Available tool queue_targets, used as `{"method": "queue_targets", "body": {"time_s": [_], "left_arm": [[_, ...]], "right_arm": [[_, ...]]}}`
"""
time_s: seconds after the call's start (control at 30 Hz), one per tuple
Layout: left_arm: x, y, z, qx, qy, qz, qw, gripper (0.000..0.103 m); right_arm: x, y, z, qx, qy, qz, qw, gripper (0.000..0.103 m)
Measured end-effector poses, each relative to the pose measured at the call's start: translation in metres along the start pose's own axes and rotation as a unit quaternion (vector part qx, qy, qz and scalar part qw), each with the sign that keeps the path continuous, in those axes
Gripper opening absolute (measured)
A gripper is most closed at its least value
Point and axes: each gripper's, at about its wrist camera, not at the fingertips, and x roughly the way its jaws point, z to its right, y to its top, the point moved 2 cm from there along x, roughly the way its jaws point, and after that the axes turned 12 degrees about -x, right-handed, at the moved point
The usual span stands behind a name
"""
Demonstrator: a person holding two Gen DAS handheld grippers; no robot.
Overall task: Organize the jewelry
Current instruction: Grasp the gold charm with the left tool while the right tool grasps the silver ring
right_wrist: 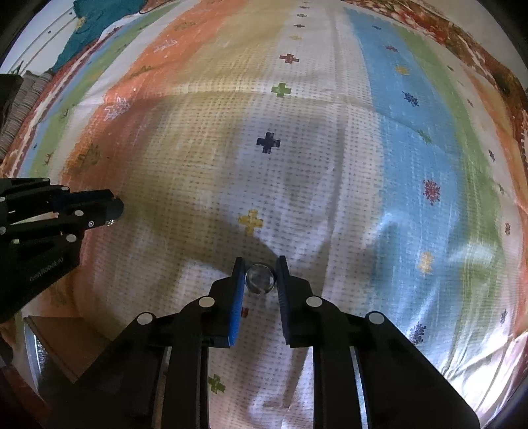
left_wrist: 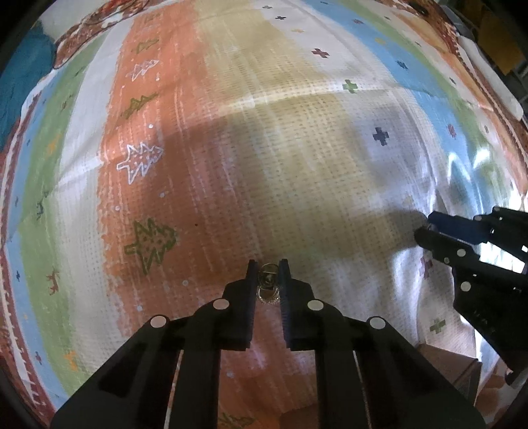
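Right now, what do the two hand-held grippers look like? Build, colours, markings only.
Both are matte black linkage frames with round silver pivot pins. The left hand-held gripper has two flat tapering fingers with dark blue pads; in the right wrist view faint white lettering, too blurred to read, shows on its body. The right hand-held gripper matches, with brighter blue pads. No cables, hands or sleeves visible.

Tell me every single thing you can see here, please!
Gold jewelry piece: one, gold and sparkly, between the left jaws.
Round clear piece: one, see-through and shiny, between the right jaws.
Patterned cloth: one, stripes of orange, tan, white, blue and green with little crosses and stars, spread under everything.
Cardboard box: one, brown, lower left corner of the right view.
Teal fabric: one, bunched at the cloth's far edge.
Left gripper: black, shut on the gold piece.
Right gripper: black with blue pads, shut on the clear piece.
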Motion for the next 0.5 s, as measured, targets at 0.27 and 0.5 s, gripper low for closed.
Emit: {"method": "queue_targets", "body": {"time_s": [0.27, 0.5], "left_arm": [[-0.015, -0.010, 0.012, 0.002, 0.000, 0.012, 0.9999, 0.012], [-0.044, -0.022, 0.009, -0.001, -0.012, 0.036, 0.9993, 0.012]], "right_arm": [[-0.017, -0.004, -0.001, -0.001, 0.008, 0.018, 1.000, 0.020], [-0.050, -0.009, -0.005, -0.005, 0.015, 0.055, 0.998, 0.020]]}}
